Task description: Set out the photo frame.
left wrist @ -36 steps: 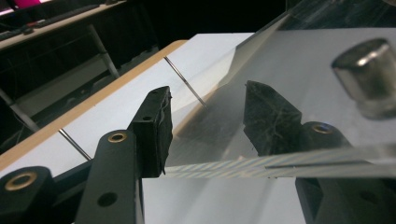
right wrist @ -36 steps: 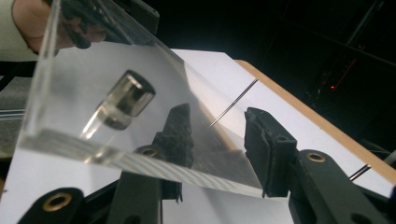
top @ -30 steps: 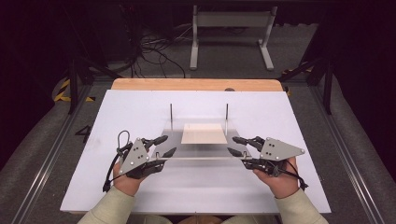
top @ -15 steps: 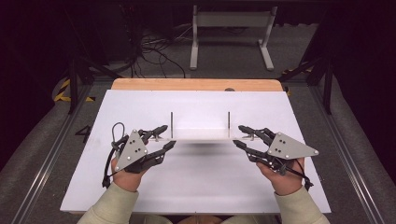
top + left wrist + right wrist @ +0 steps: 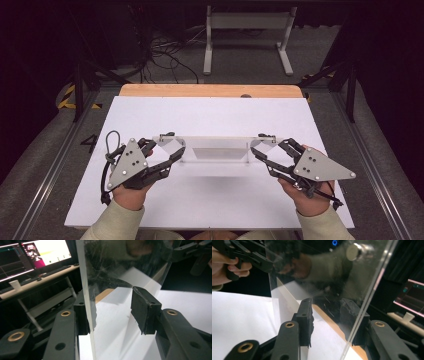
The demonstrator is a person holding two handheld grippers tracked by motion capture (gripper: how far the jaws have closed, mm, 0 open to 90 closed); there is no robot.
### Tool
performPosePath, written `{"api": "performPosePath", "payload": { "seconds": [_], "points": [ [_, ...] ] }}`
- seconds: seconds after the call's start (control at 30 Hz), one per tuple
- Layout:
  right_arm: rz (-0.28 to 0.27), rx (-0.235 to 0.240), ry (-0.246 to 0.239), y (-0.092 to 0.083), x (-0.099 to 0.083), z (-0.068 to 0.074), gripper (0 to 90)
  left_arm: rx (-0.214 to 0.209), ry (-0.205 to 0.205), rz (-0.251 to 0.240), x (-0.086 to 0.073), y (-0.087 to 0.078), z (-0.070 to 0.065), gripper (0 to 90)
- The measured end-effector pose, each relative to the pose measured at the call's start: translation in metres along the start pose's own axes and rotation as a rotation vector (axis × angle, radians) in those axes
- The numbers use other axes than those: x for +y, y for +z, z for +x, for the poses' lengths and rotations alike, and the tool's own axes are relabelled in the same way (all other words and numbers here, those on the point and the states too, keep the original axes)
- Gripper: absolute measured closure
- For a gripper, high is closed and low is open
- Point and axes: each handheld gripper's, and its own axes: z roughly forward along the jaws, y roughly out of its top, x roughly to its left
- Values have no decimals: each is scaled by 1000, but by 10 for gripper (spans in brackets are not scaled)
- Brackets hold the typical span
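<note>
A clear acrylic panel, scuffed and reflective, hangs at centre frame above the white table. At its left end the left gripper has one pad against it, the other apart. The right gripper, centre right, straddles the other end; whether it grips, I cannot tell.
</note>
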Motion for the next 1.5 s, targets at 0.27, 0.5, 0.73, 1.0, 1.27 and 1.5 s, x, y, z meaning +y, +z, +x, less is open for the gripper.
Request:
{"api": "performPosePath", "payload": {
  "seconds": [0.27, 0.5, 0.73, 1.0, 1.27, 1.5],
  "points": [
    [12, 38, 80, -13, 18, 6, 615, -23, -45, 2, 14, -12, -12, 534],
    [11, 56, 114, -24, 30, 12, 615, -43, -72, 23, 21, -22, -20, 536],
    [16, 68, 159, -21, 26, 9, 593, -53, -86, 21, 19, -19, -19, 551],
    [-27, 65, 155, -13, 16, 6, 568, -11, -62, -19, 11, -13, -17, 526],
    [8, 46, 202, 1, -3, 3, 505, 24, -133, 13, -3, -5, -2, 380],
    [26, 50, 220, 14, -20, -1, 480, 34, -116, 57, -10, -1, 1, 344]
  ]
}}
